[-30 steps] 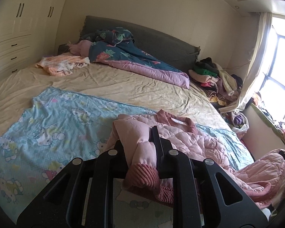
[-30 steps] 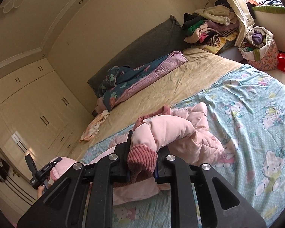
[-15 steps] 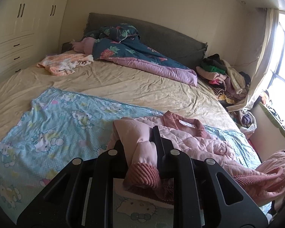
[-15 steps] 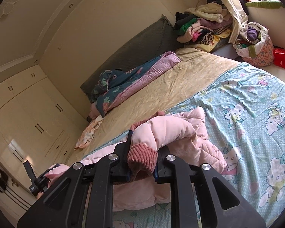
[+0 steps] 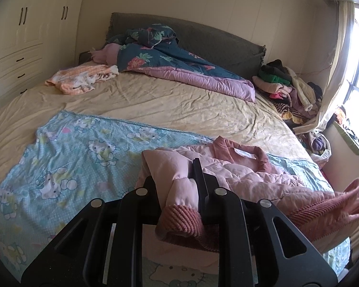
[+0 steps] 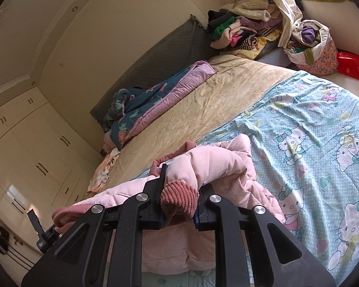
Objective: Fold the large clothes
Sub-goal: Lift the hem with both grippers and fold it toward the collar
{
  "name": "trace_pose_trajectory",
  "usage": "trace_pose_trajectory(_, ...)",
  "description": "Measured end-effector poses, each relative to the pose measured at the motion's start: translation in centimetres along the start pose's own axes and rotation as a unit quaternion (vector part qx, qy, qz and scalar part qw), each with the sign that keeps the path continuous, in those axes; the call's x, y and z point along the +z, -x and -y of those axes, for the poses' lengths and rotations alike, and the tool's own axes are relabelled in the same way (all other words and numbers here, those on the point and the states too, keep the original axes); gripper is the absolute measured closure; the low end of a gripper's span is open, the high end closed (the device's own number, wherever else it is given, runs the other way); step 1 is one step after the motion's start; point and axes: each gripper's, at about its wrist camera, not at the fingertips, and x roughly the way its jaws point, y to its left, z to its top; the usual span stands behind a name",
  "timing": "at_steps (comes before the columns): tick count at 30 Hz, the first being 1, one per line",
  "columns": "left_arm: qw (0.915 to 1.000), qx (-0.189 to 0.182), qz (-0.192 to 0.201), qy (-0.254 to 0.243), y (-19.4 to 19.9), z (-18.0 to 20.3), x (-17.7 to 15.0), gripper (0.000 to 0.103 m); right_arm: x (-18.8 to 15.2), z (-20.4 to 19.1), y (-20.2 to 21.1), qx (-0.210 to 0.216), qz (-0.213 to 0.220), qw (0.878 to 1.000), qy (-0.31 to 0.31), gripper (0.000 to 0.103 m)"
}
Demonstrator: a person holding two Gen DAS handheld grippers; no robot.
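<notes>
Jacket [image 5: 246, 174] lowered flatter, both hand-held grippers [image 5: 178, 186] [image 6: 179, 186] clamping ribbed cuffs [image 5: 180, 220]

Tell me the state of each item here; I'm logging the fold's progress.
Left gripper: shut on a jacket sleeve.
Right gripper: shut on the other sleeve.
Pink jacket: rumpled, not folded.
Cartoon sheet: spread flat.
Floral quilt: bunched.
Wardrobe doors: closed.

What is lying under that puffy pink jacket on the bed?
The pink jacket rests on a blue cartoon-cat sheet, spread over the beige bedsheet. Whatever lies directly beneath the jacket's body is covered. Both grippers, left and right, pinch its ribbed cuffs.
</notes>
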Motion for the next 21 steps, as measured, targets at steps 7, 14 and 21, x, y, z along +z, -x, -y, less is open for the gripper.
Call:
trace_pose_trajectory(7,0.9999,0.008,-0.011,-0.009,-2.0,0.2,0.2,0.089,0.3,1.0,-1.8,-0.009,-0.009,1.0,-0.013,0.086)
trace_pose_trajectory(14,0.9995,0.012,-0.026,-0.009,-4.4,0.2,0.2,0.089,0.6,2.2,-3.8,-0.006,-0.024,0.999,-0.03,0.083)
trace_pose_trajectory(21,0.9989,0.016,-0.042,-0.007,-6.8,0.1,0.1,0.089,1.1,3.2,-4.9,0.047,-0.028,0.997,-0.059,0.064)
